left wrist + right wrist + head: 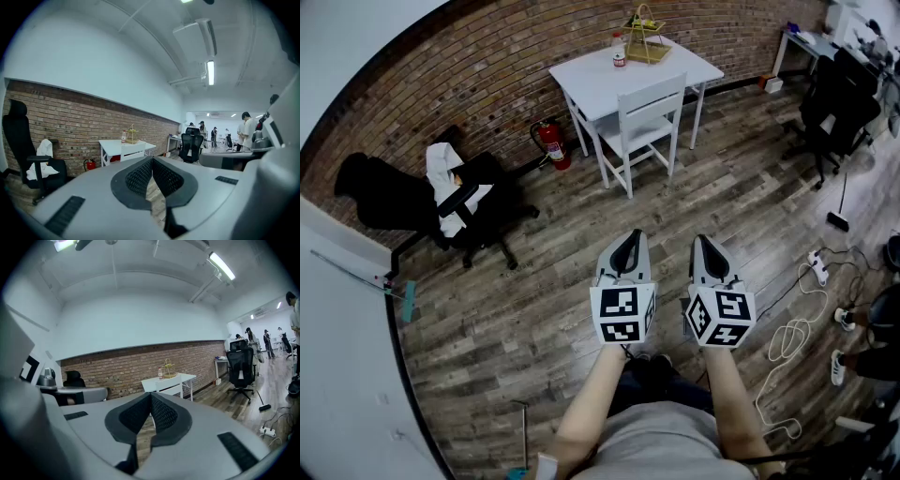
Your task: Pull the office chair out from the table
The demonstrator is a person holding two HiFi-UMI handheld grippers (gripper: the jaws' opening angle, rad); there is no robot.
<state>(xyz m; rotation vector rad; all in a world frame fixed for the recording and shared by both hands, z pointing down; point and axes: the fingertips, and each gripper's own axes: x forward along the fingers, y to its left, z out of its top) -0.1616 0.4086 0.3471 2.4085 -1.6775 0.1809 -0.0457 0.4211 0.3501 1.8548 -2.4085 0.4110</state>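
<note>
A black office chair (836, 101) stands at the far right, close to a white desk (800, 39) by the brick wall. It also shows in the left gripper view (191, 145) and the right gripper view (240, 366). My left gripper (624, 246) and right gripper (707, 246) are held side by side over the wooden floor, far from that chair. Both point towards the brick wall. Each is shut with nothing between its jaws, as the left gripper (151, 159) and right gripper (150, 395) show close up.
A white table (581, 75) with a white chair (645, 120) tucked under it stands straight ahead. A second black office chair (441, 202) draped with white cloth is at the left. A red fire extinguisher (551, 143) leans by the wall. Cables (795, 330) lie at the right.
</note>
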